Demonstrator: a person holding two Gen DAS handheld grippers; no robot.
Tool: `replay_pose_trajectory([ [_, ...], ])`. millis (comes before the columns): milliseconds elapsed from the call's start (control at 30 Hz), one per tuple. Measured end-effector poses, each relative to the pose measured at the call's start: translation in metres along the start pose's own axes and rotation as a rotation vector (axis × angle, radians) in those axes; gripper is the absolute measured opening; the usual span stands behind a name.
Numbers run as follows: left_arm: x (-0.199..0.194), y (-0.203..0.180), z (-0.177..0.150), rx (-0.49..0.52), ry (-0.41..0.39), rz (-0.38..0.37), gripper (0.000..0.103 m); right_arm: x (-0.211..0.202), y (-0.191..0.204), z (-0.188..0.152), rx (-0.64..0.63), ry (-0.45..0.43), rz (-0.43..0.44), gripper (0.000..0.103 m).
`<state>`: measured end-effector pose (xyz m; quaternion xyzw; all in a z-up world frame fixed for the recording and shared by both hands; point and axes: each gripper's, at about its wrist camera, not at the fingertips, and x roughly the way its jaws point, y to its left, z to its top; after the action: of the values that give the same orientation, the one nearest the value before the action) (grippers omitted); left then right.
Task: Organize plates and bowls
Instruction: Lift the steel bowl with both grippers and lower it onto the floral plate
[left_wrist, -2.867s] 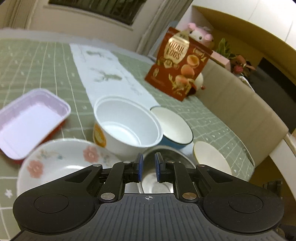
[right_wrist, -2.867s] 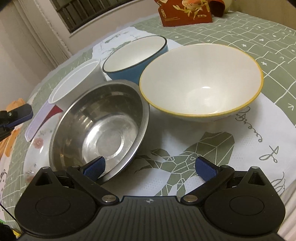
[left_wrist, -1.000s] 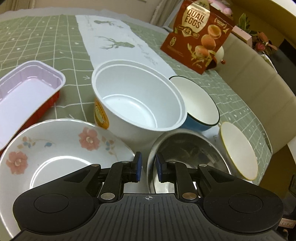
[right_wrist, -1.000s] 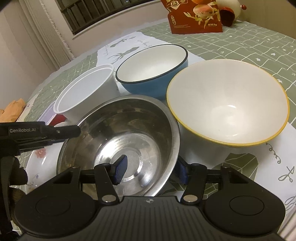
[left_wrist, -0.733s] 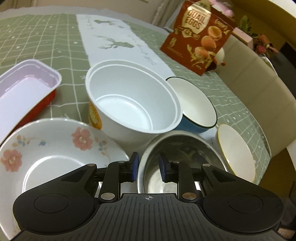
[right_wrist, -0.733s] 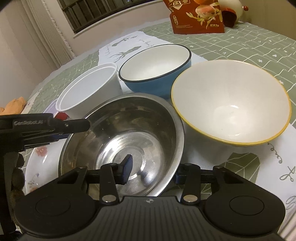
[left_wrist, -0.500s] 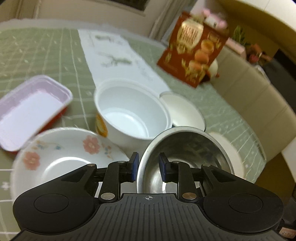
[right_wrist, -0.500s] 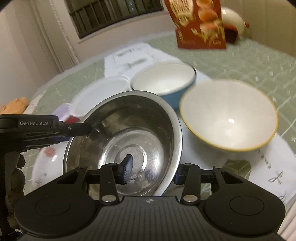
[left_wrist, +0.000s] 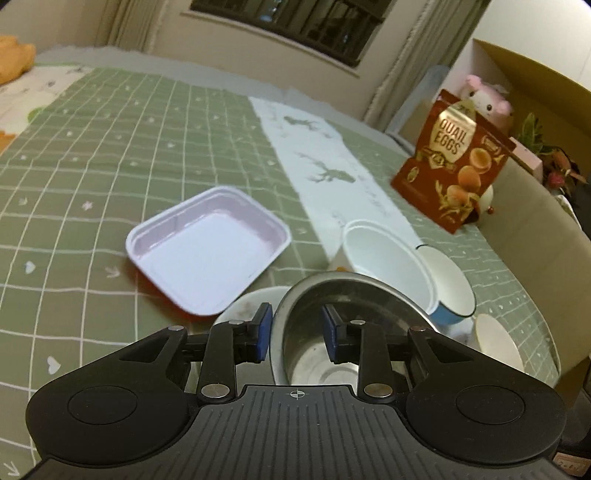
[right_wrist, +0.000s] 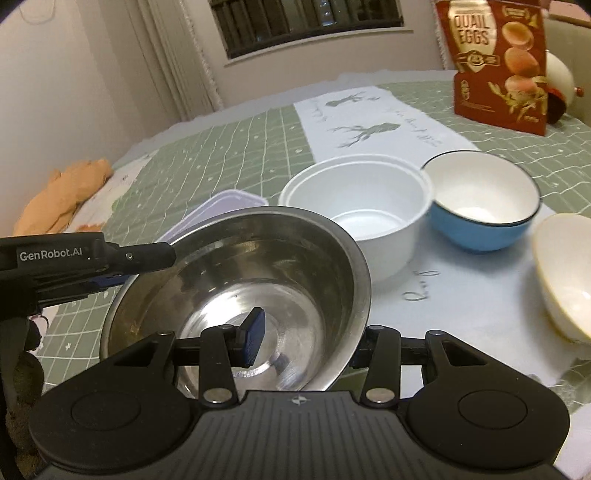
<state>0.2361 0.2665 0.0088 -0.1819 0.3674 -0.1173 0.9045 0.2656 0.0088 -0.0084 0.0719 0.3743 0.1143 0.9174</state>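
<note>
Now both tools have the steel bowl (right_wrist: 236, 295) up off the tabletop (left_wrist: 110, 147), tilted, each straddling its rim. The right tool (right_wrist: 306, 343) is closed down on the wall at the bowl's 5 o'clock edge, one pad inside, the other outside. The left tool (left_wrist: 295, 328) sits over the opposite rim, one pad outside and one inside; its jaws look a little wide, so whether it truly pinches cannot be told. Thin polished steel: light and stiff, unbreakable, but slick, so a rim pinch could let it swing, and a hold on opposite sides seems wise. Beyond, at 12 to 2 o'clock from the right tool, wait the white tub (right_wrist: 354, 206), blue bowl (right_wrist: 480, 206) and yellow-rimmed bowl (right_wrist: 565, 273); the floral plate (left_wrist: 240, 306) lies just beneath.
</note>
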Motion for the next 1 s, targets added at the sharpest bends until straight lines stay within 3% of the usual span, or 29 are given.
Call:
replay_pose_trajectory([
  [267, 0.020, 0.019, -0.005, -0.016, 0.065, 0.044, 0.032, 0.019, 0.009, -0.012, -0.019, 0.038, -0.014, 0.043],
  [533, 0.025, 0.018, -0.007, 0.030, 0.077, 0.092, 0.031, 0.036, 0.010, -0.021, -0.023, 0.082, -0.004, 0.043],
  [700, 0.033, 0.022, -0.008, 0.034, 0.104, 0.108, 0.026, 0.043, 0.011, -0.022, -0.070, 0.063, -0.018, 0.043],
  [867, 0.019, 0.030, -0.005, 0.008, 0.057, 0.066, 0.026, 0.037, 0.009, -0.019, -0.112, 0.062, 0.009, 0.044],
  [1000, 0.018, 0.032, -0.003, 0.007, 0.060, 0.088, 0.026, 0.022, 0.001, -0.015, -0.126, 0.016, 0.008, 0.051],
])
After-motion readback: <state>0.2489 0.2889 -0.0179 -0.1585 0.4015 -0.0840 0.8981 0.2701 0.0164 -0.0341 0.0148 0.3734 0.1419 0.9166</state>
